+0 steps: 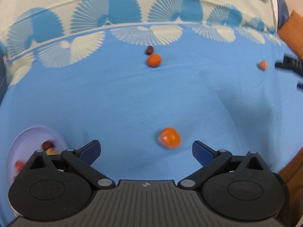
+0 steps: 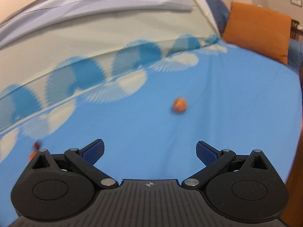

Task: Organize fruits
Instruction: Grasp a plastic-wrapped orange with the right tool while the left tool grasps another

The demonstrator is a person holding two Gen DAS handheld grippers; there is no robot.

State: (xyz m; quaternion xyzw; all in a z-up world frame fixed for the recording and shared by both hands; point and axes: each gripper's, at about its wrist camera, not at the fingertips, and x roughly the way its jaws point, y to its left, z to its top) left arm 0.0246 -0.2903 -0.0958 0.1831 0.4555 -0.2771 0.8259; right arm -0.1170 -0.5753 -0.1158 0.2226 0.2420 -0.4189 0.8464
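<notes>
My left gripper (image 1: 145,151) is open and empty, low over the blue cloth (image 1: 113,104). An orange fruit (image 1: 169,138) lies just ahead of it, slightly right of the gap. A second orange fruit (image 1: 154,60) lies farther off with a dark red fruit (image 1: 149,50) touching behind it. A third orange fruit (image 1: 262,65) lies far right. A white bowl (image 1: 22,141) at lower left holds a dark red fruit (image 1: 47,144) and other pieces, partly hidden by the gripper. My right gripper (image 2: 150,151) is open and empty; an orange fruit (image 2: 179,104) lies well ahead of it.
The blue cloth has a cream fan-patterned border (image 1: 94,37) at the far side. An orange cushion (image 2: 257,30) stands at the back right. The right gripper's black body (image 1: 289,66) shows at the right edge of the left wrist view. Blurred red and orange fruit (image 2: 36,149) sit at the right wrist view's left edge.
</notes>
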